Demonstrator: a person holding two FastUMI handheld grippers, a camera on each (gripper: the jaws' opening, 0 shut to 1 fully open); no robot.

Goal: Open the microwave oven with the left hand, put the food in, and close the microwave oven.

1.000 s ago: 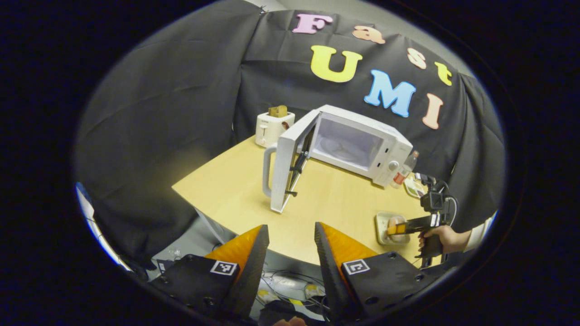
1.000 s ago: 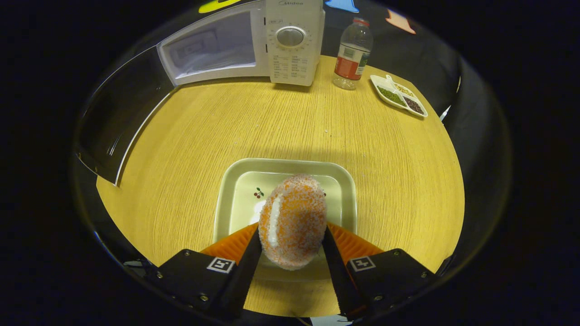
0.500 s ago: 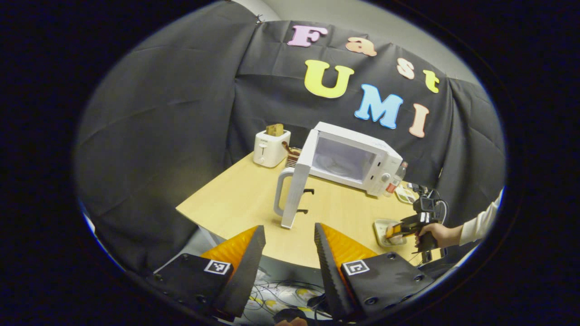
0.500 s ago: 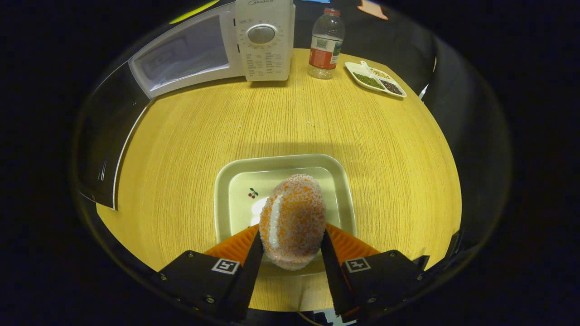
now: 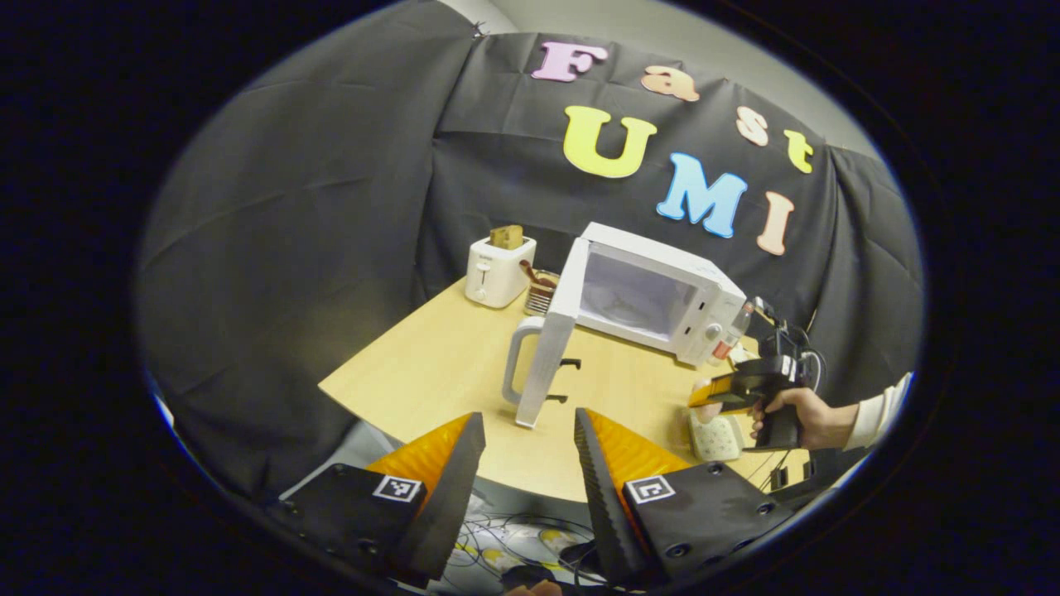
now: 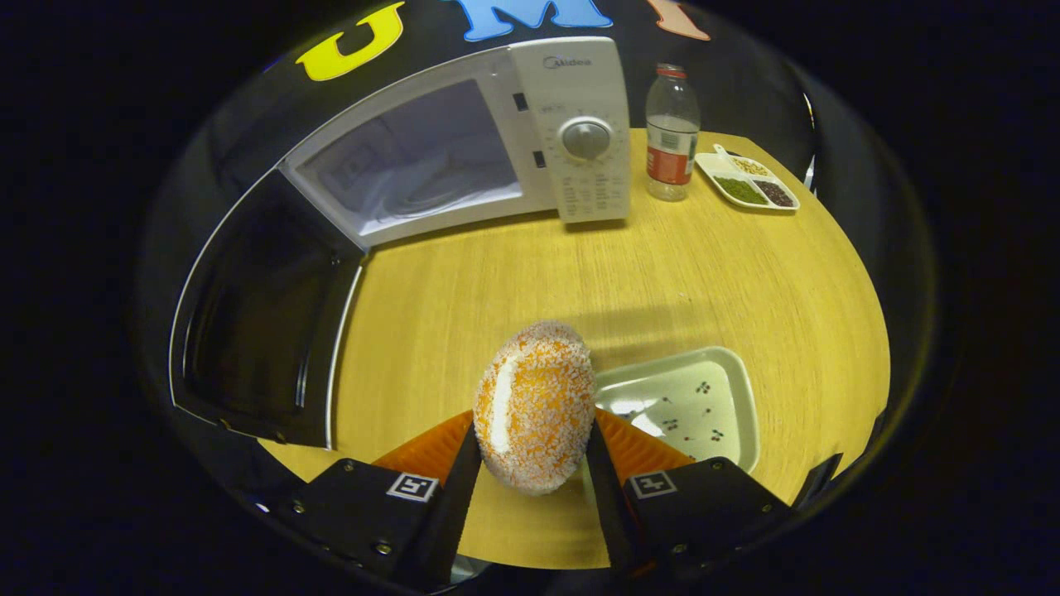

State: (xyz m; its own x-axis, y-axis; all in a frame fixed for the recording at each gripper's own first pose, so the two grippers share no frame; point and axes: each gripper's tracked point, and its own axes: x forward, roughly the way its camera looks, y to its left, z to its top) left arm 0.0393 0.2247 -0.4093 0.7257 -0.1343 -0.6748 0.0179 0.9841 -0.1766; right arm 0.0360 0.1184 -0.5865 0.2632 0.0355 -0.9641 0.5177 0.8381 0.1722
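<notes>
Now lifting the food clear of its tray

The right gripper (image 6: pixel 534 463) is clamping the food (image 6: pixel 535 406), a crumb-coated oval bun, with both fingers pressing on its sides. Half a second ago the bun was hanging directly over the pale tray (image 6: pixel 737 389); now the tray is lying off to the right and lower, empty, so the load is rising and swinging left toward the microwave oven (image 6: pixel 464 149). The oven's cavity is filling more of the right gripper view than before, which suggests the approach is already under way.

The left gripper (image 5: pixel 522 472) is hanging back off the near edge of the table (image 5: pixel 431 372), its fingers parted and carrying nothing. From there the right gripper (image 5: pixel 729 391) is seen raised above the tray (image 5: pixel 716 437), in a hand (image 5: pixel 807 418) at the table's right side.

The door (image 5: pixel 546 356) is standing wide open, handle outward, so the opening step is looking finished. What is remaining, by this reading, is carrying the bun into the cavity, releasing it, and swinging the door shut. A bottle (image 6: pixel 672 132) and a divided dish (image 6: pixel 749 182) are sitting beside the oven, well away from the path.
</notes>
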